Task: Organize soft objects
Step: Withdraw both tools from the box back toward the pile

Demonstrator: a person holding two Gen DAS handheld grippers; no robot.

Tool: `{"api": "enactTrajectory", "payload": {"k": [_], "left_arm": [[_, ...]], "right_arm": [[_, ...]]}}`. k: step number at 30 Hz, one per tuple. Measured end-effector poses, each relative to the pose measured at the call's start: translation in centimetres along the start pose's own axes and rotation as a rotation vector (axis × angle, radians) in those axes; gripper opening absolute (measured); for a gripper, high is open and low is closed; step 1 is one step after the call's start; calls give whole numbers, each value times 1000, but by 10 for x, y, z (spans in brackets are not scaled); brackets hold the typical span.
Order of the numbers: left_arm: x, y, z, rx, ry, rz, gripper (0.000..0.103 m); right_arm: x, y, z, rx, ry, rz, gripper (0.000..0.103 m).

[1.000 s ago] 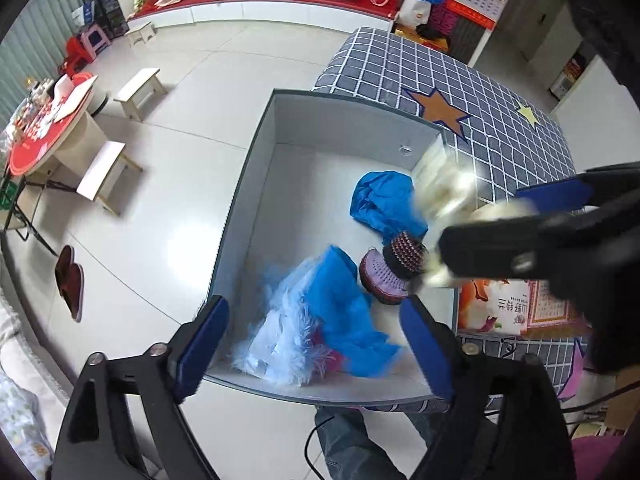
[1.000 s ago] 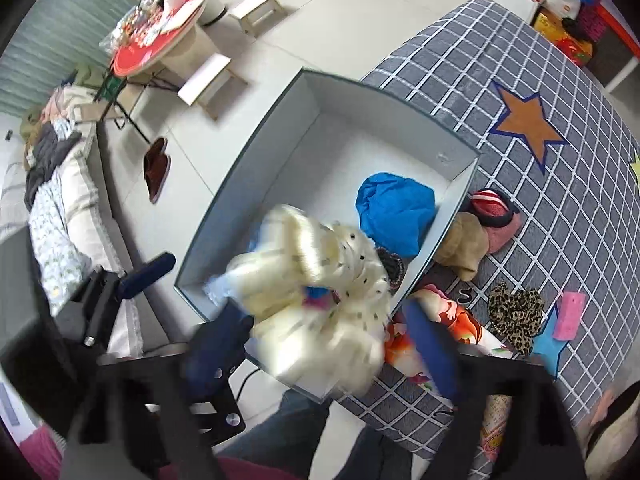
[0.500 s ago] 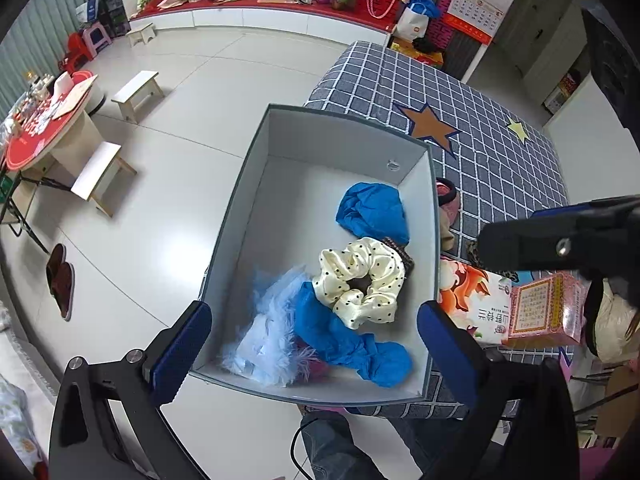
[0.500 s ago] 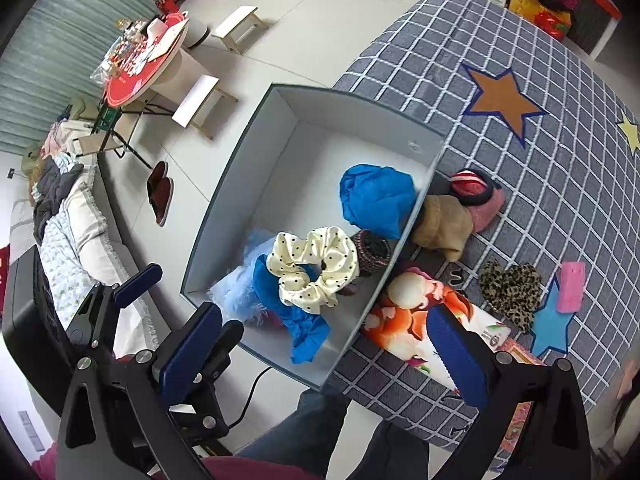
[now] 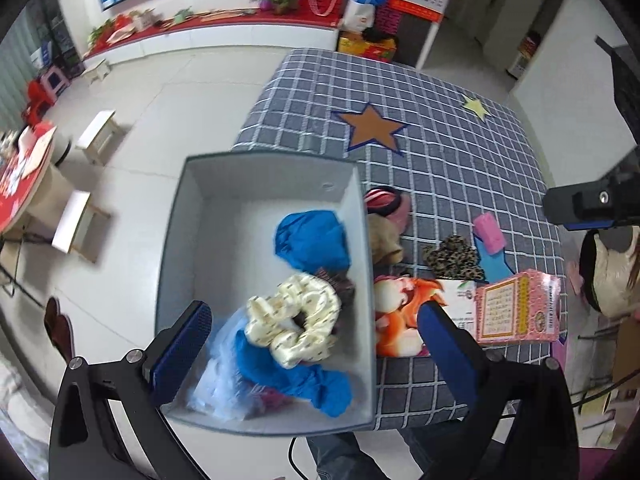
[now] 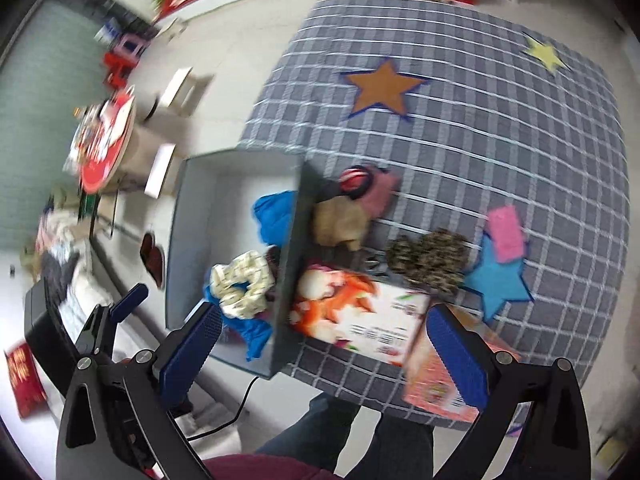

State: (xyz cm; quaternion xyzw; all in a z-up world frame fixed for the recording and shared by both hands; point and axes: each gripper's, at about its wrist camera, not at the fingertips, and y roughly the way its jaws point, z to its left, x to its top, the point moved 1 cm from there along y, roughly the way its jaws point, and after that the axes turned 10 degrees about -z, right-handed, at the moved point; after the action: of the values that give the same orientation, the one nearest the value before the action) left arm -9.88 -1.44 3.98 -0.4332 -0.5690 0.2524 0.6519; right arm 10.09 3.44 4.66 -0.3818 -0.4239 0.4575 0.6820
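Note:
A grey box (image 5: 208, 240) holds a cream dotted scrunchie (image 5: 294, 316), a blue cloth (image 5: 312, 236), a pale blue fluffy piece (image 5: 218, 384) and another blue cloth (image 5: 320, 384). On the checked table (image 5: 440, 148) lie a tan soft item (image 5: 384, 240), a red and pink item (image 5: 386, 200), a leopard scrunchie (image 5: 452, 258) and a pink sponge (image 5: 489, 234). My left gripper (image 5: 316, 354) is open and empty, high above the box. My right gripper (image 6: 324, 348) is open and empty above the box's right wall (image 6: 294, 248). The scrunchie (image 6: 242, 282) shows there too.
An orange printed box (image 5: 404, 316) and a pink box (image 5: 516, 312) lie on the table's near edge. White stools (image 5: 100, 132) and a red round table (image 5: 20, 184) stand on the floor to the left. A person's legs (image 6: 360, 432) are below the table edge.
The right gripper opened and let the cream scrunchie fall into the box, then moved back to the right. Both views have shifted right, toward the table.

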Motion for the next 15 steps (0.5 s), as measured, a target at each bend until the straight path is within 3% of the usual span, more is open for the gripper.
{"api": "enactTrajectory", "payload": {"k": [8, 15], "left_arm": [[20, 17, -40, -24, 85, 35, 103], [31, 34, -79, -39, 154, 73, 103]], "right_arm": [[2, -20, -96, -66, 189, -35, 103], [-7, 13, -160, -87, 288, 60, 103]]}}
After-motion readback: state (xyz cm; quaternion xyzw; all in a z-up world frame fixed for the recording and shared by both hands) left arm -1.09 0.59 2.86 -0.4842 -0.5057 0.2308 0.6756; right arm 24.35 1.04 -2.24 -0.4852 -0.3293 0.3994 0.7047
